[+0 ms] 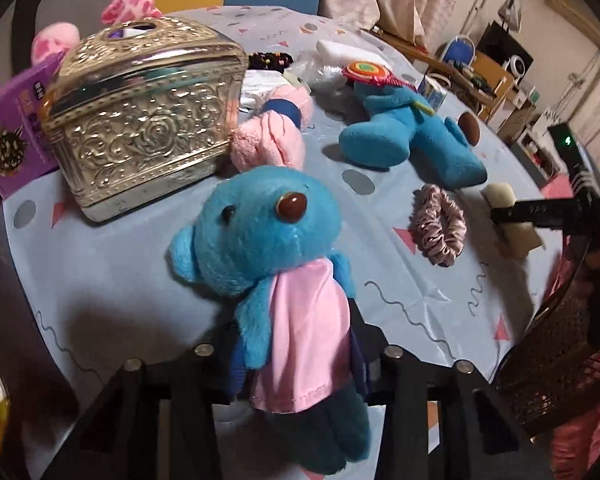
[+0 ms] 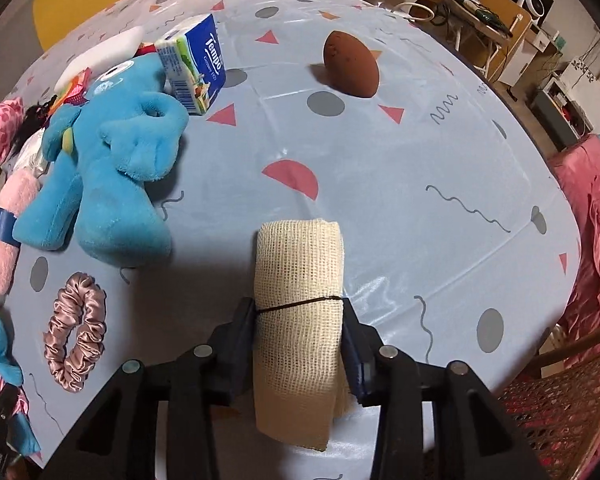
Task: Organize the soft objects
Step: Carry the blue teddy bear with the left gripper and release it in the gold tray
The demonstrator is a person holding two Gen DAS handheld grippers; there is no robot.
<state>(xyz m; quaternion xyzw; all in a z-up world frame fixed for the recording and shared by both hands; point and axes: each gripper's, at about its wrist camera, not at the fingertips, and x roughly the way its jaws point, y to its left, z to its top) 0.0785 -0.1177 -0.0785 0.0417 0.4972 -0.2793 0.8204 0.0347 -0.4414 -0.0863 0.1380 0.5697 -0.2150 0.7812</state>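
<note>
Left gripper [image 1: 296,356]: jaws pinching the blue teddy [image 1: 260,248] at its pink-clad body, head toward 12 o'clock.
Right gripper [image 2: 298,344]: jaws pinching the cream gauze roll [image 2: 300,280] across its middle, at the thin dark band.
Worktop [image 2: 380,168]: light blue cloth with triangles, dots and squiggles.
Pink scrunchie [image 2: 75,332]: lying flat at 9 o'clock of the gauze roll, apart from it.
Second blue plush [image 2: 112,160]: lying at 10 o'clock, touching the tissue pack [image 2: 192,64].
Brown sponge [image 2: 350,64]: alone at 12 o'clock.
Silver embossed box [image 1: 140,120]: at 11 o'clock of the teddy, pink towel roll [image 1: 272,140] beside it.
</note>
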